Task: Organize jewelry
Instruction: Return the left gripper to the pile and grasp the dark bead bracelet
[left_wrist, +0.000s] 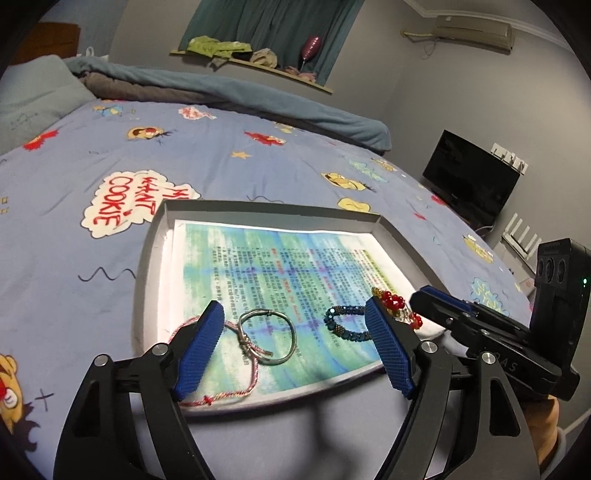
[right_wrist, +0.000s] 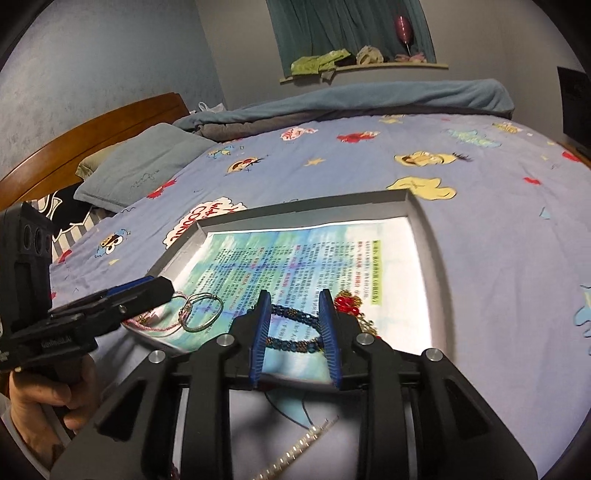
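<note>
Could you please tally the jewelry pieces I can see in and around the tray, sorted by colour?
Silver: 2, the ring bangle and the chain lying outside the tray
Blue beaded: 1
Red beaded: 1
Pink-red cord: 1
Total: 5

On the bed (left_wrist: 258, 162) you have the tray (left_wrist: 155, 236) with a printed sheet (left_wrist: 280, 258) inside, and along its near edge, left to right, lie the cord bracelet (left_wrist: 236, 391), metal bangle (left_wrist: 275, 334), beaded bracelet (left_wrist: 343, 325) and bead cluster (left_wrist: 393, 301).
</note>
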